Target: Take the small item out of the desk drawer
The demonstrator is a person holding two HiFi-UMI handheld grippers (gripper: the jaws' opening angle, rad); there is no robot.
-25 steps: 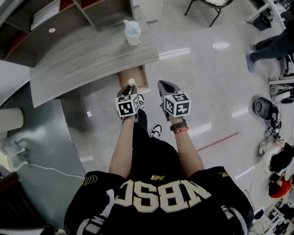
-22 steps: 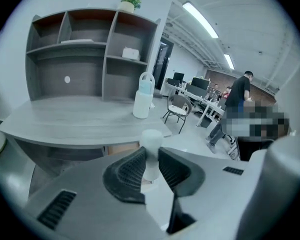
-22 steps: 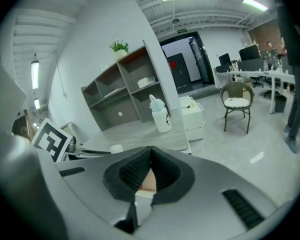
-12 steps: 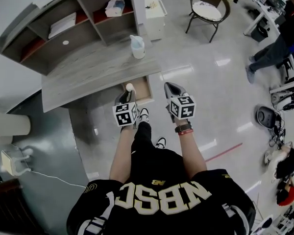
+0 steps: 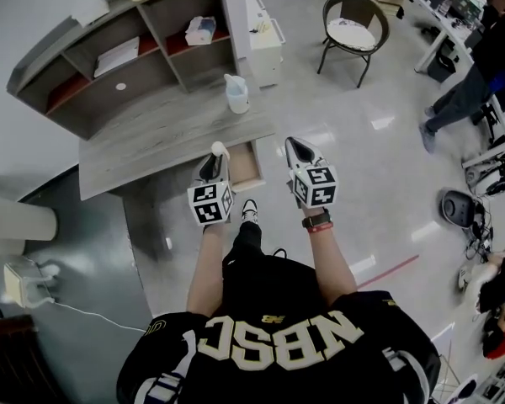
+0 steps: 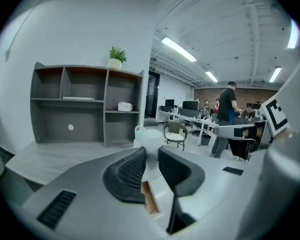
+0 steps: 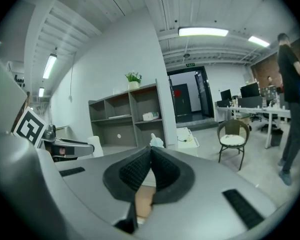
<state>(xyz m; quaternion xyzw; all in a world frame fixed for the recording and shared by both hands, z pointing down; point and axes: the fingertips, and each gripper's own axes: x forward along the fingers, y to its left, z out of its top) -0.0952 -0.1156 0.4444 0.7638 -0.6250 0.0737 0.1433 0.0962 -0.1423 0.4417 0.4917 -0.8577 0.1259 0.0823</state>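
My left gripper (image 5: 217,155) is shut on a small white item (image 5: 220,148), held in the air by the desk's front edge, just left of the open wooden drawer (image 5: 251,173). In the left gripper view the pale item (image 6: 151,140) sits between the dark pads above the drawer (image 6: 151,203). My right gripper (image 5: 292,145) hovers to the right of the drawer with its jaws together and nothing in them; the right gripper view shows its pads (image 7: 140,171) touching, with the drawer (image 7: 144,200) below.
The grey wooden desk (image 5: 151,137) carries a white bottle (image 5: 236,93) near its right end. Behind it stands an open shelf unit (image 5: 143,53) and a white cabinet (image 5: 265,32). A chair (image 5: 353,25) and a standing person (image 5: 467,87) are to the right.
The left gripper, still holding the white item, has come from over the drawer opening to just left of it. The right gripper has stayed beside it. The head view has shifted.
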